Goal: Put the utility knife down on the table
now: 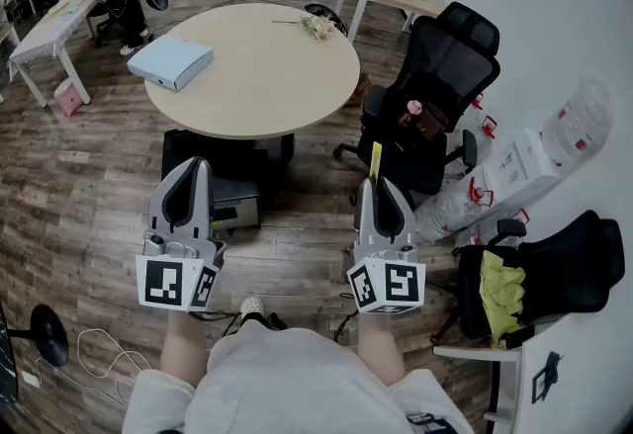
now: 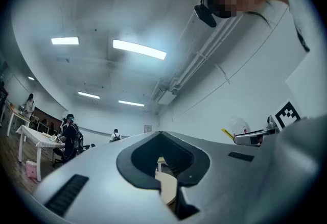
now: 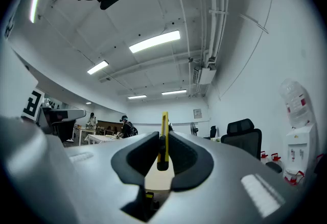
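The round counter (image 1: 259, 76) lies ahead of me, well apart from both grippers, which I hold above the wood floor (image 1: 89, 195). My left gripper (image 1: 196, 167) has its jaws pressed together on nothing. My right gripper (image 1: 376, 185) pinches the yellow utility knife (image 1: 376, 159), which sticks out past its tip.

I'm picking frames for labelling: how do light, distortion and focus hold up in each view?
Head view: even light, sharp, fisheye bowing the walls around the round table. Left gripper view: mild glare from ceiling lights, left claw close and soft. Right gripper view: utility knife clear in the right claw, dark vignette at corners.
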